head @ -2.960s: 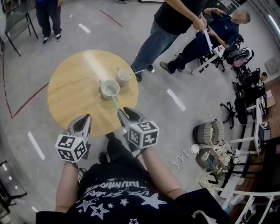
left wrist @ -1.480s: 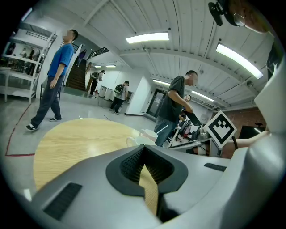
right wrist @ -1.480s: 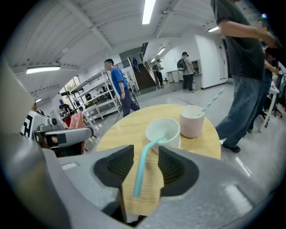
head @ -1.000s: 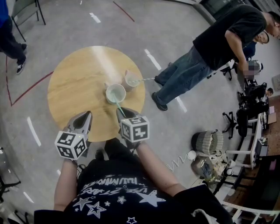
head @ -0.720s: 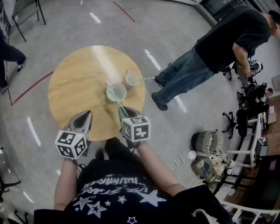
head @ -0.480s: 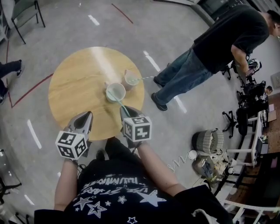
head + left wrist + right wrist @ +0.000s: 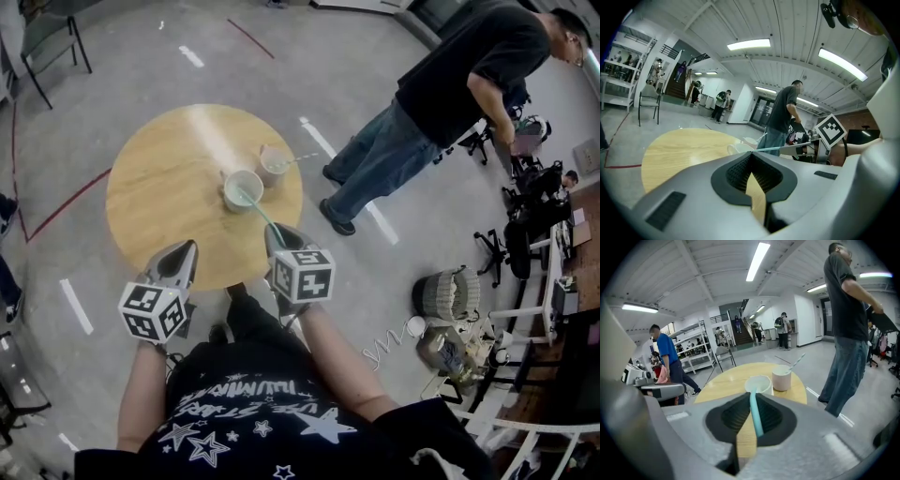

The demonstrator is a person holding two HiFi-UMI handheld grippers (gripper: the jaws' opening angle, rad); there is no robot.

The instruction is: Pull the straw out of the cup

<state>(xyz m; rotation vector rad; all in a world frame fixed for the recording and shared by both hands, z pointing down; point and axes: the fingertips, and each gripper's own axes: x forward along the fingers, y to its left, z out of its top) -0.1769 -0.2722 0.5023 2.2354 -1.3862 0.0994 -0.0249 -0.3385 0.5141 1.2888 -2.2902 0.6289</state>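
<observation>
Grey floor point(image 7: 84, 112), round wooden table point(image 7: 159, 187), cup point(image 7: 234, 192)

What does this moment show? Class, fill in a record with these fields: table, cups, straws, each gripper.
Table: round table, wooden
Cups: white cup and pink cup, side by side
Straws: teal straw leaning from the white cup; striped straw in the pink cup
Right gripper: shut on the teal straw
Left gripper: shut, empty

Shirt point(image 7: 246, 412): white lettering among stars — upside down, too blurred to read.
Elsewhere: no legible text, number or sign.
</observation>
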